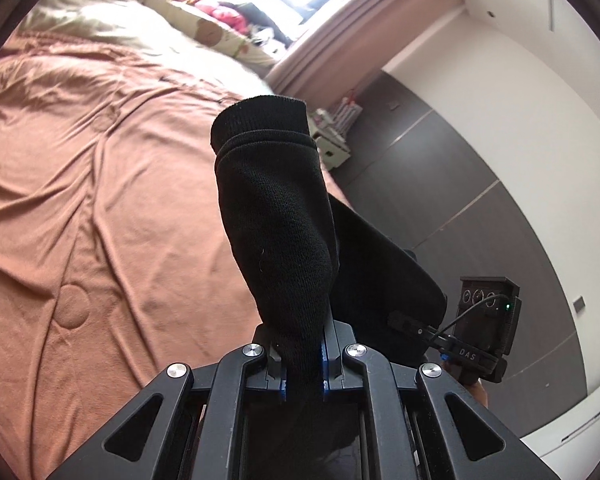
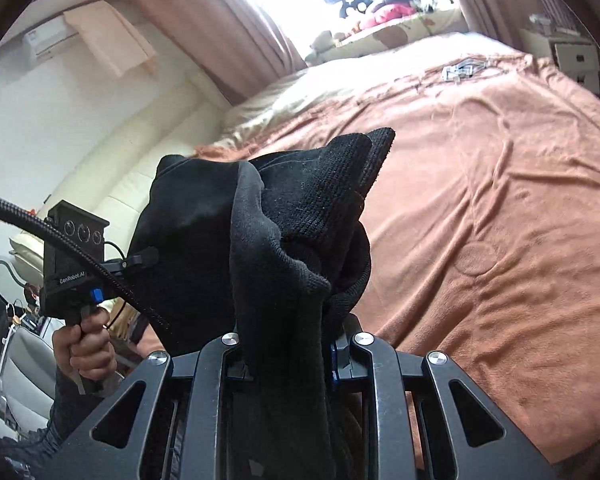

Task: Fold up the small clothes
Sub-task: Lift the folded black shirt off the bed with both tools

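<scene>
A black knitted sock is held up in the air above the bed, its ribbed cuff pointing away from me in the left wrist view. My left gripper is shut on its lower end. In the right wrist view the black sock bunches up in folds, and my right gripper is shut on that bunched fabric. The other hand-held gripper's body shows just right of the sock, and the same goes on the left, gripped by a hand.
A bed with a wrinkled brown blanket lies below. Pillows and stuffed toys sit by the bright window. A small clear item rests on the far blanket. White drawers stand beside the bed; a cream sofa at left.
</scene>
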Tool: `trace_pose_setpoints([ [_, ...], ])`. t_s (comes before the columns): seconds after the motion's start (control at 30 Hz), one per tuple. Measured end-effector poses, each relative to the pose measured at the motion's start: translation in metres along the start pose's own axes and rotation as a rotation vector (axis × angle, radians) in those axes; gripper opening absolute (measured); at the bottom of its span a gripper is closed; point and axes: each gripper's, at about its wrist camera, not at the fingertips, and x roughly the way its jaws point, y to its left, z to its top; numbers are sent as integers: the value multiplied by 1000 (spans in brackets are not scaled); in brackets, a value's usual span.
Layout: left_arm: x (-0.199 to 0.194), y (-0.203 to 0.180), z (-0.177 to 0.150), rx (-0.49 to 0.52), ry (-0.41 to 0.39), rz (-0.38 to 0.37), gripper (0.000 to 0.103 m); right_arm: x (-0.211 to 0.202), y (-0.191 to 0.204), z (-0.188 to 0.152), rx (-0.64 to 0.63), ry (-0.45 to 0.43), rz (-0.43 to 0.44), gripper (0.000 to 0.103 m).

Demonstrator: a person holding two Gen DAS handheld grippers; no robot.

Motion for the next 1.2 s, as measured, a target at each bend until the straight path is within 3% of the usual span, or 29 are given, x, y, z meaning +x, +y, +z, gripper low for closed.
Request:
trace_pose_setpoints([
  [0.37,-12,-89,0,125,-46,-82,11,-119,16,6,-88,-160,-74,18],
  [0.63,-5,-169,16,244,-55,-139,11,-207,23,30,-181,-245,-157,17],
  [0.87,46,-228,35,326,-18,-189,11,-266,2,37,-191,-305,-237,17],
  [1.2,159,-299,33,374,67,-320,11,-330,-51,34,-160,-354,-414,17],
])
